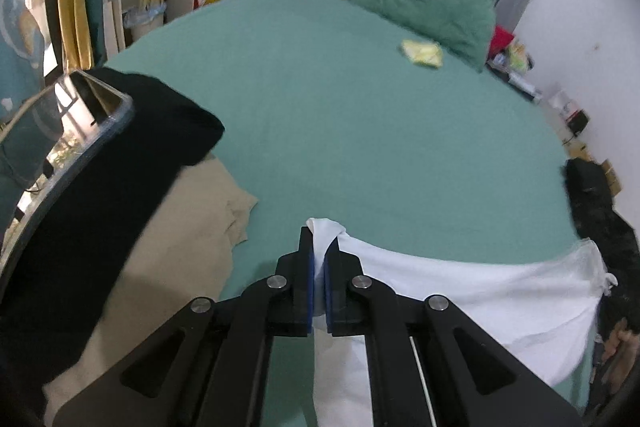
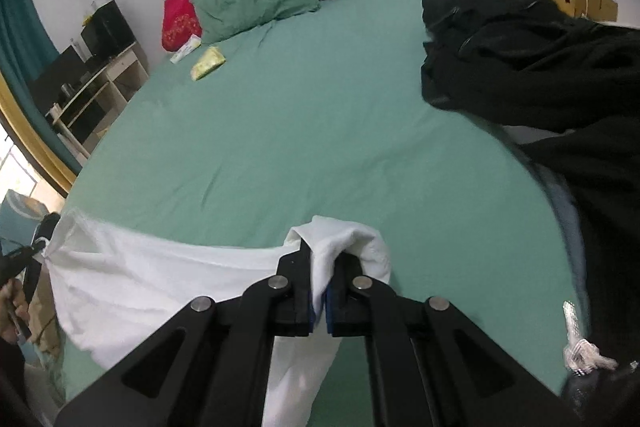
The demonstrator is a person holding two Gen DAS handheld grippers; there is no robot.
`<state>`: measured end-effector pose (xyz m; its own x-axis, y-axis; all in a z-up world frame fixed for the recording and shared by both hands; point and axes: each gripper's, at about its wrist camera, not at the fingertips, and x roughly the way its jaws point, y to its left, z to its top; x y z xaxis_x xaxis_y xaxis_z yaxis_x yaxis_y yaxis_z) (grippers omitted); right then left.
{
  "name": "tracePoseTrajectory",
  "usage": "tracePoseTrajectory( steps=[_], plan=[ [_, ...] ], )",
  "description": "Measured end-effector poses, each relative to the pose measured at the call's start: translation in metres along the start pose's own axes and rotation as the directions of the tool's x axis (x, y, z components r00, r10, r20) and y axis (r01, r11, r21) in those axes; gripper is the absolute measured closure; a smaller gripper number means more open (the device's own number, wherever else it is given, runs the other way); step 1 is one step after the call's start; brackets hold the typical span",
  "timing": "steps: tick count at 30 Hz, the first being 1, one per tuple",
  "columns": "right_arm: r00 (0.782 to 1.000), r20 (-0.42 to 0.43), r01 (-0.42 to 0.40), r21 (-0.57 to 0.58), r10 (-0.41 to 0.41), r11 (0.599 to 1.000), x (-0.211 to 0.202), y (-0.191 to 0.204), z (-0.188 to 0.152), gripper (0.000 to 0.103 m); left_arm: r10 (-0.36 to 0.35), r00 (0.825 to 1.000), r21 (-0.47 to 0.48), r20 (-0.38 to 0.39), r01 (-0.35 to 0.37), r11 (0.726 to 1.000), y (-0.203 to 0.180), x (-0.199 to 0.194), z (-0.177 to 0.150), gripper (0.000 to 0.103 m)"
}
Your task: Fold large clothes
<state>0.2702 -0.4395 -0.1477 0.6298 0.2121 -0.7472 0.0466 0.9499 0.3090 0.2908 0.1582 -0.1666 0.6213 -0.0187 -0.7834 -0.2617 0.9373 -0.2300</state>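
The left tool [image 1: 319, 267] pinched one top corner of the white garment [image 1: 460, 287] and the right tool [image 2: 319, 269] pinched the other, its cloth bunched over the tip. The garment hung stretched between them over the near edge of the bed [image 1: 360, 131]. It looked light, soft and limp; corners or hems seemed the best holds.

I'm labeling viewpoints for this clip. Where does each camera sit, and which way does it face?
Left wrist: on the left gripper, looking up the green bed to the headboard; its fingers pinch the white garment.
Right wrist: on the right gripper, facing likewise, pinching the garment's other end; black clothes lie to its right.
Shared: garment, bed, green pillow.
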Motion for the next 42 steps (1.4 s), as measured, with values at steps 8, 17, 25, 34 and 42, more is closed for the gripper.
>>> tracePoseTrajectory(
  steps=[8, 17, 25, 34, 42],
  plan=[
    [0.993, -0.013, 0.114, -0.019, -0.114, 0.993, -0.007, 0.007, -0.018, 0.069, 0.103, 0.993, 0.034, 0.057, -0.105, 0.994, -0.003, -0.018, -0.013, 0.050],
    [0.994, -0.013, -0.107, -0.286, 0.108, 0.952, -0.053, 0.094, -0.066, 0.038, -0.068, 0.986, 0.335, -0.153, 0.117, 0.935, -0.089, -0.026, -0.095, 0.050],
    [0.988, -0.126, -0.012, -0.628, -0.087, 0.778, 0.017, 0.172, -0.098, 0.038, 0.094, 0.993, 0.653, -0.072, -0.024, 0.757, -0.155, 0.012, -0.115, 0.050],
    [0.988, -0.071, 0.060, -0.642, -0.137, 0.764, 0.059, 0.177, -0.034, 0.038, 0.192, 0.981, 0.678, 0.008, -0.146, 0.721, -0.152, 0.056, -0.064, 0.050],
    [0.986, -0.028, 0.132, -0.456, -0.163, 0.880, 0.083, 0.161, 0.037, 0.038, 0.302, 0.940, 0.507, 0.159, -0.340, 0.792, -0.129, 0.071, 0.012, 0.050]
  ],
)
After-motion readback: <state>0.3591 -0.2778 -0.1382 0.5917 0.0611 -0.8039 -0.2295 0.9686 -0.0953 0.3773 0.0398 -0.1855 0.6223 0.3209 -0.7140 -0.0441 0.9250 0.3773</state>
